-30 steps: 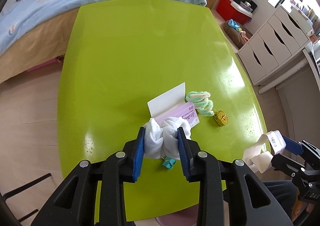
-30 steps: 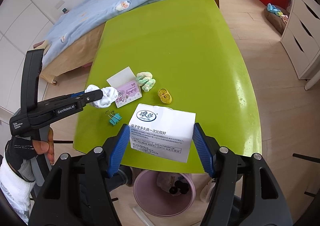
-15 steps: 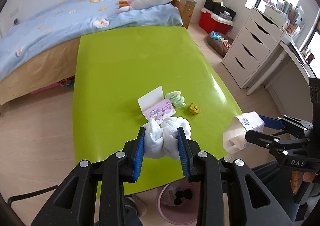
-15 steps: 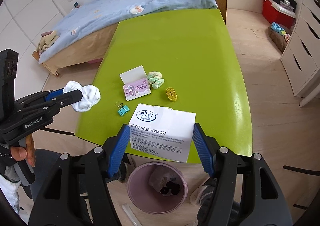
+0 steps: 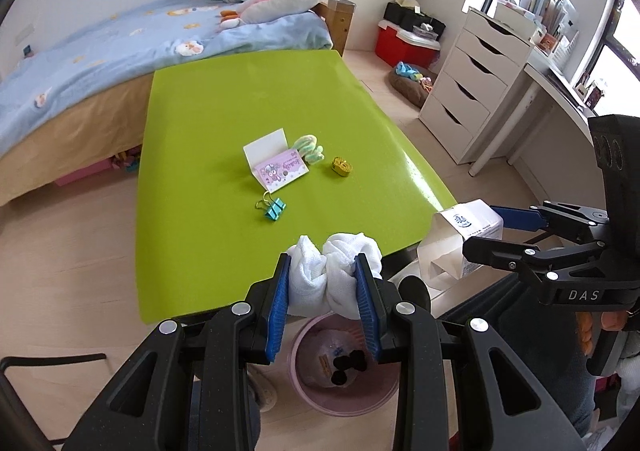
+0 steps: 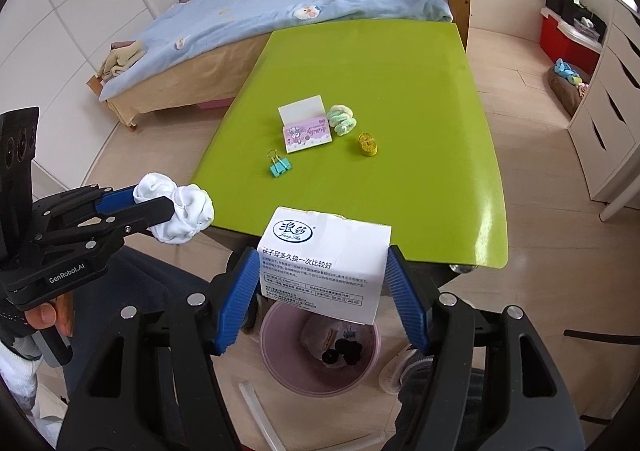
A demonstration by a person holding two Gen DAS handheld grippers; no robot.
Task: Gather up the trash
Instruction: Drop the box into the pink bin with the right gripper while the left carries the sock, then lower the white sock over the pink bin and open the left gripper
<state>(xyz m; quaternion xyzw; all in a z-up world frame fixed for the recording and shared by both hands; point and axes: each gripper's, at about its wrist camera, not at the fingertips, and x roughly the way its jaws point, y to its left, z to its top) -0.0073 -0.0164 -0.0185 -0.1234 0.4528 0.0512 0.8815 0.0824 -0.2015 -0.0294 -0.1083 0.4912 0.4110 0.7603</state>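
In the left wrist view, a crumpled white cloth [image 5: 334, 271] is clamped between the blue pads of the left gripper [image 5: 325, 293], past the near edge of the green table [image 5: 224, 99] and above a pink bin [image 5: 344, 367] on the floor. Dark scraps are seen inside the bin. On the table lie a pink card pack [image 5: 280, 170], a teal binder clip [image 5: 274, 208], a pastel hair tie [image 5: 310, 147] and a small yellow object [image 5: 341, 166]. To the right, a white paper box [image 5: 460, 243] is held in the right gripper [image 5: 486, 235].

In the right wrist view, the paper box [image 6: 324, 267] is gripped by its sides, the jaws of the right gripper [image 6: 322, 291] spread wide around it, directly over the bin [image 6: 320, 351]. The cloth [image 6: 180, 211] is seen at the left, pinched in the left gripper [image 6: 154, 209], off the table's [image 6: 400, 71] near corner.
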